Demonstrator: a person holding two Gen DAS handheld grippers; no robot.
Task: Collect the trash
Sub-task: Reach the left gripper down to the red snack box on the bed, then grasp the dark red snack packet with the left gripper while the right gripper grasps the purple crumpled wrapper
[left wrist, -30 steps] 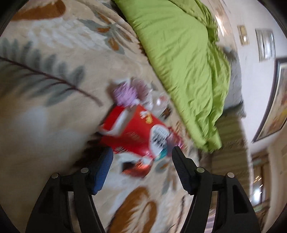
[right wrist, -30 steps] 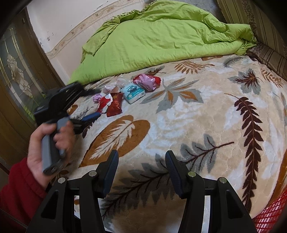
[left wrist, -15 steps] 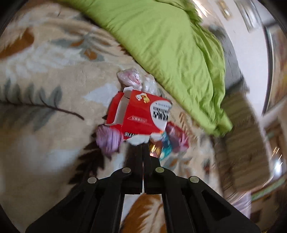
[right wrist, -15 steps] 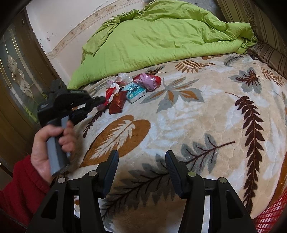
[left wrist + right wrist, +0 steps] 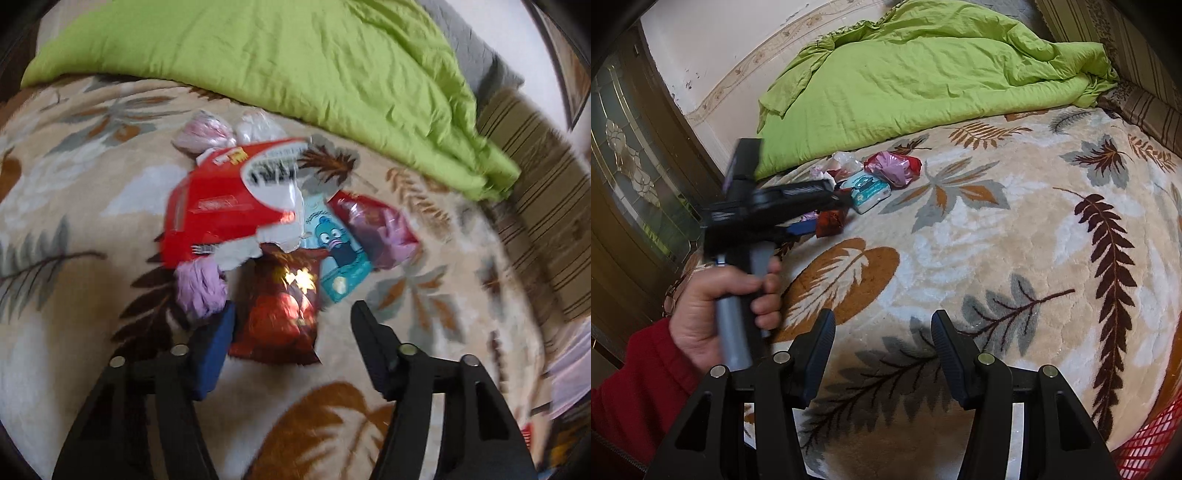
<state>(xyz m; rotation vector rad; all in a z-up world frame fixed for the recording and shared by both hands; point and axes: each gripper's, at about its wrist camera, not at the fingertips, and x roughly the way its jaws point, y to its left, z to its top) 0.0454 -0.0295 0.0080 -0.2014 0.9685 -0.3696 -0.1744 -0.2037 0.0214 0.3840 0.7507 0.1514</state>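
left gripper point(image 5: 291, 325) jaws, pressed together half a second ago at the red carton point(image 5: 221, 206), are now spread and empty; carton has dropped back onto the trash pile, just in front of the green duvet point(image 5: 280, 59). foil snack bag point(image 5: 280, 314) lies between the jaws, likely the new target. right gripper point(image 5: 882, 343) spread, idle, well short of the duvet

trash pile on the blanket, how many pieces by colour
Red: 3, the carton, the foil snack bag, the wrapper around pink plastic
Purple: 1, crumpled wad
Teal: 1, tissue pack
Pale plastic bags: 2
Total: 7
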